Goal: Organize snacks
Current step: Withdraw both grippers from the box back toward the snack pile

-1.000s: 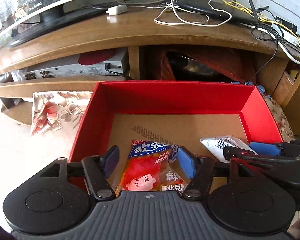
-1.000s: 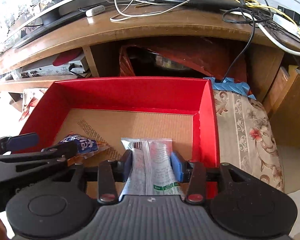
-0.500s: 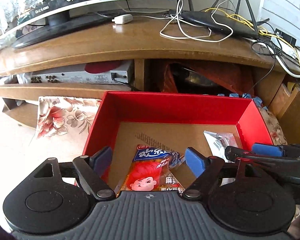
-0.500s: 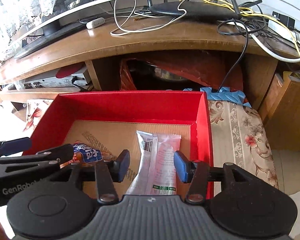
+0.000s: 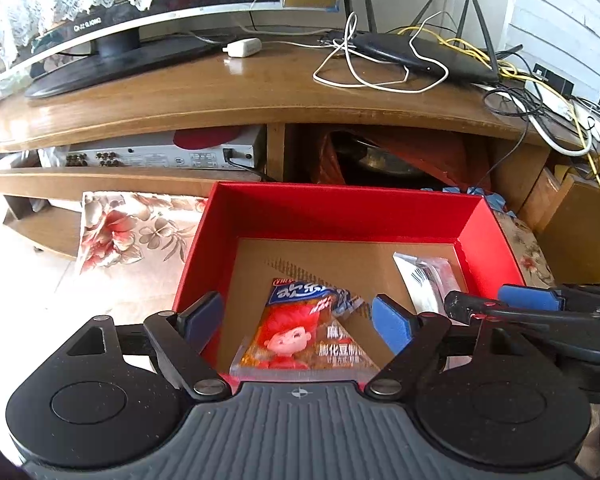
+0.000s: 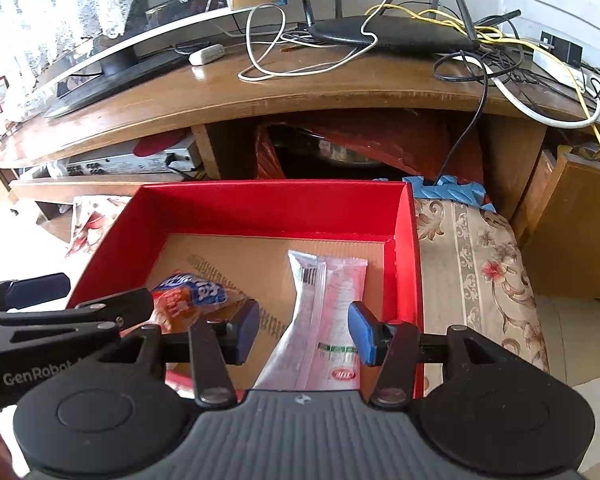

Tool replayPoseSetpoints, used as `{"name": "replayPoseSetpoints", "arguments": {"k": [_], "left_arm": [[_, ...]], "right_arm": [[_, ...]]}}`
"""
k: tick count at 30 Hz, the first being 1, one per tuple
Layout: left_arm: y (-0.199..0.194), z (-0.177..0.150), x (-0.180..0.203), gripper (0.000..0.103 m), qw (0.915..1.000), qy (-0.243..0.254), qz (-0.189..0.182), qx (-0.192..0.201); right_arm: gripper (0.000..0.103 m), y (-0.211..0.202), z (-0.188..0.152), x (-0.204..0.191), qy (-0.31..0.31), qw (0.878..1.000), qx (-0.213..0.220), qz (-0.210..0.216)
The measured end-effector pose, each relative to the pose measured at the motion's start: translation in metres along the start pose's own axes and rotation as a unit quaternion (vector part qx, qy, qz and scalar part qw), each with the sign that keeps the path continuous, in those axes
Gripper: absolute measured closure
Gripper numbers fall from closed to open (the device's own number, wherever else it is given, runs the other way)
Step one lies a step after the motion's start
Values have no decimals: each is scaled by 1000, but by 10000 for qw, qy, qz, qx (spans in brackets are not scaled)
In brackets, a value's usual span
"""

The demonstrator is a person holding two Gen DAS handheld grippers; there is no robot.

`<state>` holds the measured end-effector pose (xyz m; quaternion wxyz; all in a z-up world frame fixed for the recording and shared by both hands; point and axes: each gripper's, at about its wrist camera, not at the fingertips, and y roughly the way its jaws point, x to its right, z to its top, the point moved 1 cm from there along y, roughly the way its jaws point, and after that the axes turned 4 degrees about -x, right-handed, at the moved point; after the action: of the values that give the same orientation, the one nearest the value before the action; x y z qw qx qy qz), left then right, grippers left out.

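Left wrist view: left gripper (image 5: 298,322) has just been opening, released above the red snack packet (image 5: 306,334); right gripper (image 6: 303,330) likewise released over the white packet (image 6: 324,320); both packets lie in the red box (image 5: 340,212), so this placement looks complete.

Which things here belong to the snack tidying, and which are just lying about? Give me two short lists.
Part of the job:
- red box
- orange snack packet
- pale wrapped snack bar
- left gripper, open
- right gripper, open

Just lying about:
- monitor
- router
- white cable
- silver media player
- floral cloth
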<state>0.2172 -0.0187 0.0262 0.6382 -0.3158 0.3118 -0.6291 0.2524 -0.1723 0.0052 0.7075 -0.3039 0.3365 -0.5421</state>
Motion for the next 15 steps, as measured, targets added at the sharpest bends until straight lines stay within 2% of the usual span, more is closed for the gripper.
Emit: {"name": "replayPoseSetpoints", "arguments": {"k": [6, 15], "left_arm": [[-15, -17, -11, 15, 10000, 4, -58, -49], [-31, -59, -33, 15, 9994, -120, -58, -325]], "right_arm": [[49, -13, -16, -9, -96, 9999, -47, 102], [49, -28, -48, -25, -274, 9991, -241, 213]]}}
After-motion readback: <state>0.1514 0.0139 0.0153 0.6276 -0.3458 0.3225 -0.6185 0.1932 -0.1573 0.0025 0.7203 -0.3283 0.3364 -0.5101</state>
